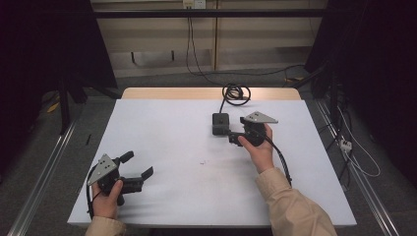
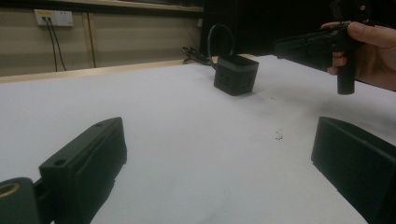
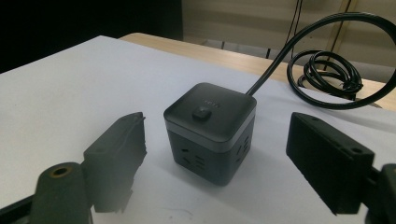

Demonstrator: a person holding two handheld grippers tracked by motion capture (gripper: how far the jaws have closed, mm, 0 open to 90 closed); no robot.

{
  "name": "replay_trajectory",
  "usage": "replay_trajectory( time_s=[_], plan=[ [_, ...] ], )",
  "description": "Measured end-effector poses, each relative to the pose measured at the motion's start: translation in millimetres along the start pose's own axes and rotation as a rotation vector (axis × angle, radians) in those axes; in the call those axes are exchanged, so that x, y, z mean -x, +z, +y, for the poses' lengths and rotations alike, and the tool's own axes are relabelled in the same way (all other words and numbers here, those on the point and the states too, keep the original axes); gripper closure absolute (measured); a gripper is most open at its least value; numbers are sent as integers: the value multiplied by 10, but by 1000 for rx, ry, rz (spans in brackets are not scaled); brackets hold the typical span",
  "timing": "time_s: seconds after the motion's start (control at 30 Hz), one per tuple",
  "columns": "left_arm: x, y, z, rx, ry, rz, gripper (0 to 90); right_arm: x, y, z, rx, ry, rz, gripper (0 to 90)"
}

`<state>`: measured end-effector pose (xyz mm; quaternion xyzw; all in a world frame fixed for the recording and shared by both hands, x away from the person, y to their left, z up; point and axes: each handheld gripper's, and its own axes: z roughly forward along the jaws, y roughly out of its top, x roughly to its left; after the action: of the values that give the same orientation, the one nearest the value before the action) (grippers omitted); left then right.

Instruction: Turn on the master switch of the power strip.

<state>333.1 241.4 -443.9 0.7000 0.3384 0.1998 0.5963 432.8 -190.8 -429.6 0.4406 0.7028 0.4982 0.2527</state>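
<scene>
From above, we see a matte black socket cube (image 1: 221, 124) on the white table (image 1: 162, 147), just beside the right gripper (image 1: 235, 137). Our left gripper (image 2: 219, 158) gapes, empty. Our right gripper's jaws flank the unlabelled cube (image 3: 210, 130) without touching.

The high view is looking forward and down over the whole table (image 1: 162, 142). Each gripper view is riding low along its own jaws; the right one is sitting nearest the power cube (image 3: 209, 130) (all three views are sharing it).
</scene>
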Motion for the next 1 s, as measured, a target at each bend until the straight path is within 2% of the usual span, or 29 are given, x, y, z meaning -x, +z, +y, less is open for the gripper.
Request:
replay_trajectory(
  time_s=[0.57,1.0],
  plan=[
    [-2,9,-2,-2,-1,-3,29,31,56,24,-9,0,-13,269],
    [-6,6,-6,-3,1,-4,29,45,91,61,-9,-13,-16,377]
  ],
)
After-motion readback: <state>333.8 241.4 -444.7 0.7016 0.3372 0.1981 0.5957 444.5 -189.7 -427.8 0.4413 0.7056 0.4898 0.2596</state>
